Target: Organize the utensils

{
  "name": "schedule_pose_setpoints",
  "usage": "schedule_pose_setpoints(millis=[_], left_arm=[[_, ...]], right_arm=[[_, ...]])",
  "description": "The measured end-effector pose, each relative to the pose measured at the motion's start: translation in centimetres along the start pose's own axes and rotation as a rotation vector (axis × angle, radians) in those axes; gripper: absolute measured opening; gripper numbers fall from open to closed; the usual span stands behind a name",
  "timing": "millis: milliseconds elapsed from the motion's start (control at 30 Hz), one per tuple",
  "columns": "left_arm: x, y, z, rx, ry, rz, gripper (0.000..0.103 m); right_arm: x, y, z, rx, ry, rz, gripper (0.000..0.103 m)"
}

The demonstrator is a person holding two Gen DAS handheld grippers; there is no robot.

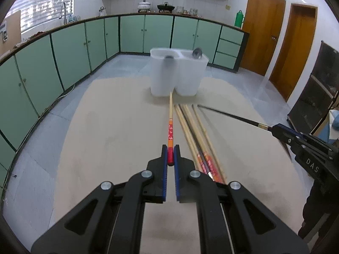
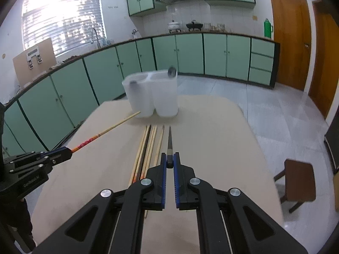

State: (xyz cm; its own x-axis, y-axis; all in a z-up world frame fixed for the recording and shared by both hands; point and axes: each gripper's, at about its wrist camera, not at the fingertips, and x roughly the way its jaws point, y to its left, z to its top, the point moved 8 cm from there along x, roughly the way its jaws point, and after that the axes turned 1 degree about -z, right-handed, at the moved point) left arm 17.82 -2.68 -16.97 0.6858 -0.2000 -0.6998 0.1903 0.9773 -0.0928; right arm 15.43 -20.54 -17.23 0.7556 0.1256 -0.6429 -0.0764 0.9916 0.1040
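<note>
My left gripper [image 1: 170,151] is shut on the red end of a light wooden chopstick [image 1: 170,114] that points at the white two-compartment holder [image 1: 167,78]. In the right wrist view this same left gripper [image 2: 65,151] and its wooden chopstick [image 2: 114,127] show at the left. My right gripper [image 2: 169,158] is shut on the end of a dark chopstick [image 2: 169,141]; the left wrist view shows the right gripper [image 1: 275,129] and the dark chopstick [image 1: 228,115] from the side. Several loose chopsticks [image 1: 196,131] [image 2: 148,146] lie side by side on the table. The white holder [image 2: 164,97] has metal spoon bowls [image 2: 172,72] sticking up from it.
The beige table [image 1: 106,139] [image 2: 211,139] stands on a grey tiled floor, ringed by green kitchen cabinets [image 1: 131,33]. A brown stool [image 2: 298,182] stands to the right of the table. A dark shelf unit [image 1: 313,97] stands at the right.
</note>
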Motion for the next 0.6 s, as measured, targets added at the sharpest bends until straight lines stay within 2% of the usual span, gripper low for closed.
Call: schedule_pose_setpoints(millis=[67,233,400,533,600], left_arm=[[1.4,0.3,-1.2,0.006,0.0,0.018,0.005],[4.7,1.1,-4.3,-0.023,0.049,0.004,0.005],[6.4,1.5,-6.2,-0.05,0.11,-0.017,0.008],[6.5,1.6,-6.8,-0.039,0.111,-0.035,0.024],[6.5,1.5,-7.1,-0.032,0.11,-0.037,0.026]], right_arm=[[1.0,0.1,-1.4,-0.009,0.028,-0.023,0.006],[3.4,-0.2,-5.4,-0.027,0.092,-0.083,0.006],[5.4,-0.7,-7.4,-0.021,0.137,-0.086,0.006],[5.6,-0.8,-7.4,-0.009,0.141,-0.076,0.006],[5.6,-0.8,-7.4,-0.01,0.143,-0.077,0.006]])
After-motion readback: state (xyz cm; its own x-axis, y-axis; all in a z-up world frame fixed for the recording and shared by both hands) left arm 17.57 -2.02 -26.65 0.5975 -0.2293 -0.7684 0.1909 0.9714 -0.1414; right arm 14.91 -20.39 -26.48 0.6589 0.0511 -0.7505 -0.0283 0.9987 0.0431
